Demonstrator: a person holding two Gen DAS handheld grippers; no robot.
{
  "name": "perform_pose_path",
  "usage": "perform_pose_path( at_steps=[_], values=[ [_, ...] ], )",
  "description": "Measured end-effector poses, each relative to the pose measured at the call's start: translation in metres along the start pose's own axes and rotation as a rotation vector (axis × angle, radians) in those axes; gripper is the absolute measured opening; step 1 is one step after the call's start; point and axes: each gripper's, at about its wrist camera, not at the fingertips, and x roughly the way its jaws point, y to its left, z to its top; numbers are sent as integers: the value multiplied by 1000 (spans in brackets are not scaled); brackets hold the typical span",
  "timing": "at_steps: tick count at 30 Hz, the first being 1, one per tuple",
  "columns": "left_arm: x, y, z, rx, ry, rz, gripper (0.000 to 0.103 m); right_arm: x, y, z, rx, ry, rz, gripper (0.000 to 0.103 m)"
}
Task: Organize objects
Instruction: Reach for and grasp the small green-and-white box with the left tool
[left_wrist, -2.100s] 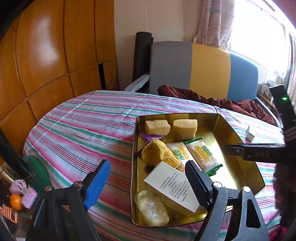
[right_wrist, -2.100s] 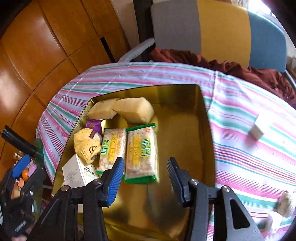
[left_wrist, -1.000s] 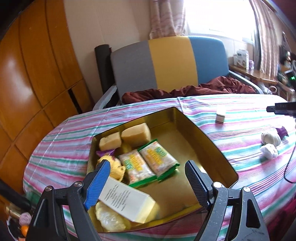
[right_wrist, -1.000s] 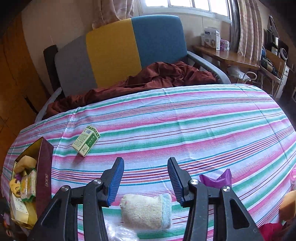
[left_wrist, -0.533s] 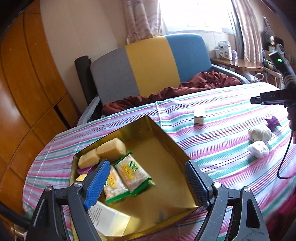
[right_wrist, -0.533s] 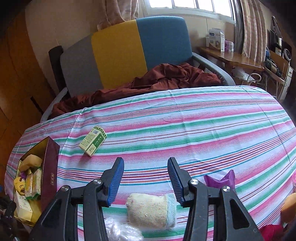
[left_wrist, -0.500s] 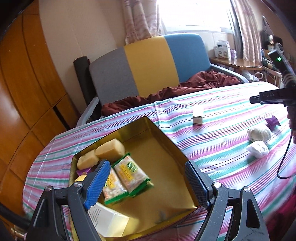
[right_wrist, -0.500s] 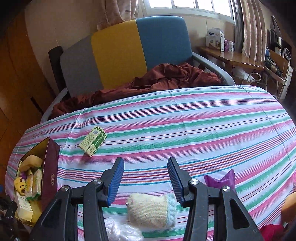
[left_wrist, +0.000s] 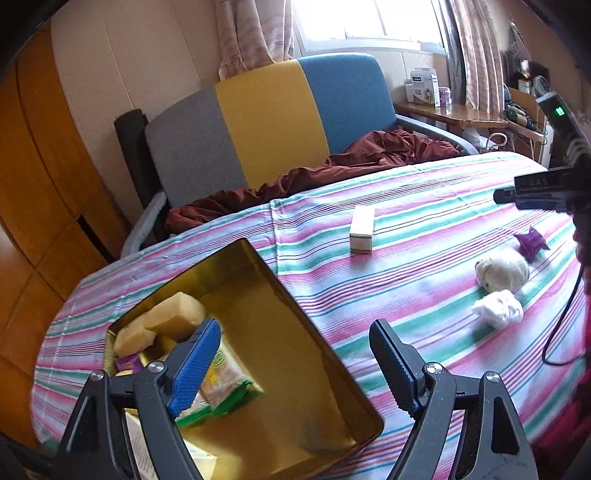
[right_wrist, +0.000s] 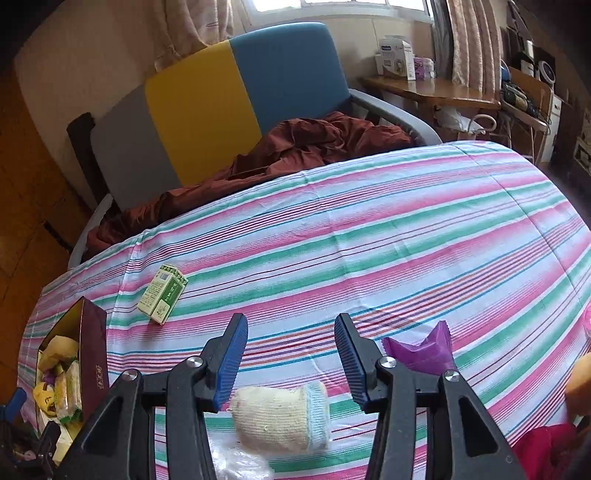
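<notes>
Right gripper (right_wrist: 291, 363) hangs open above the soft, light cream knitted sock roll (right_wrist: 282, 417) on the near desk (right_wrist: 369, 236), best pinched across its squashy middle.

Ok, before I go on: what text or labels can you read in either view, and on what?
"DAS", faint: black bar of the right gripper, seen from the left wrist.
Green box: print too small to read.
Tin side: gold marks, unreadable.
Snack packs, white box on desk: blurred, unreadable.
</notes>
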Motion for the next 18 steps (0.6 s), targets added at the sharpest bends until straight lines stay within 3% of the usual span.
perform_pose_path(
  at_steps=[8,18],
  values=[
    [35,-22,47,10,25,-68,83,1,-13,1,70,22,46,49],
    [138,-57,95,52,155,-79,83,2,-32,4,173,33,100,49]
  ],
)
